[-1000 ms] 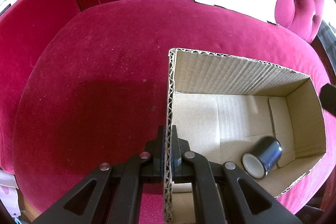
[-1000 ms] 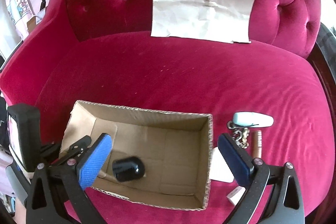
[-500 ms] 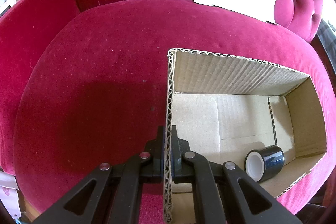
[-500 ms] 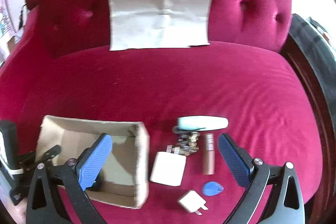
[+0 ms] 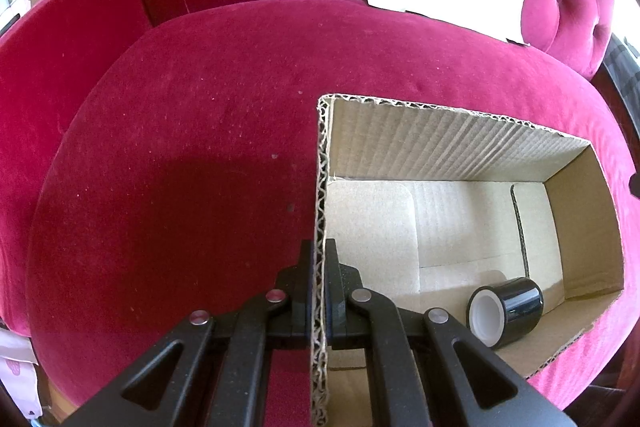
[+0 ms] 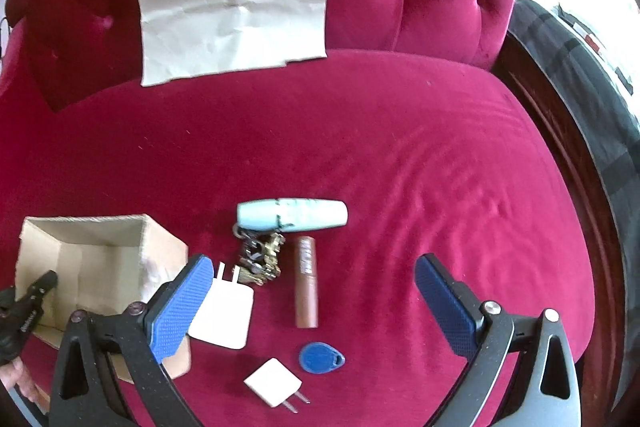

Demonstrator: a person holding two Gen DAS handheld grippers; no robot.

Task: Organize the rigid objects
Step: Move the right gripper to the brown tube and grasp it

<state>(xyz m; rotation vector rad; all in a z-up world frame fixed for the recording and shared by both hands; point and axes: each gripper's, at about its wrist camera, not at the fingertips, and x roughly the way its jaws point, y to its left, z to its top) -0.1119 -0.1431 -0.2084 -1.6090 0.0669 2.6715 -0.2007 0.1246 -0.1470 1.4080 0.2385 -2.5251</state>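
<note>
Right wrist view: open right hand-held gripper (image 6: 312,287) over crimson velvet seat (image 6: 400,155), perhaps dark wood beside.

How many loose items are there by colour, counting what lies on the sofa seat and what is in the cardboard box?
White: 2, large plug adapter, small plug adapter
Pale blue: 1, capped tube
Brown: 1, lipstick-like tube
Blue: 1, key fob
Brass and dark metal: 1, bunch of keys
Black: 1, tape roll in the box
Total: 7
</note>
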